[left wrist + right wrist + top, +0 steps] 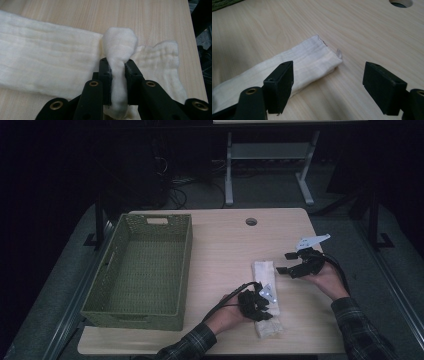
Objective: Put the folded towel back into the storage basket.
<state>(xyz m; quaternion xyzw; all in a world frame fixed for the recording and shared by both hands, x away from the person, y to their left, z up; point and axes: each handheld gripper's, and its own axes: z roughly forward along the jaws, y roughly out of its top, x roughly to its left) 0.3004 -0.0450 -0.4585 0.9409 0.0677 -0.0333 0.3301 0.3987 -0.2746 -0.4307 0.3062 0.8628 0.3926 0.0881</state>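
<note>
A long cream cloth (263, 270) lies folded on the wooden table (225, 245), running from the middle toward the near edge. My left gripper (260, 306) sits over its near part. In the left gripper view the left gripper (117, 63) is shut on a pinched-up fold of the cloth (50, 60), which bulges above the pads. My right gripper (286, 262) hovers just right of the cloth's far end. In the right gripper view it (328, 67) stands open, with the cloth's end (312, 55) low between the jaws and untouched.
A green woven basket (185, 265), with nothing in it, stands on the table's left half. A round cable hole (251, 221) sits near the table's far edge. Bare tabletop lies between the basket and the cloth. The table's right edge is close to my right hand.
</note>
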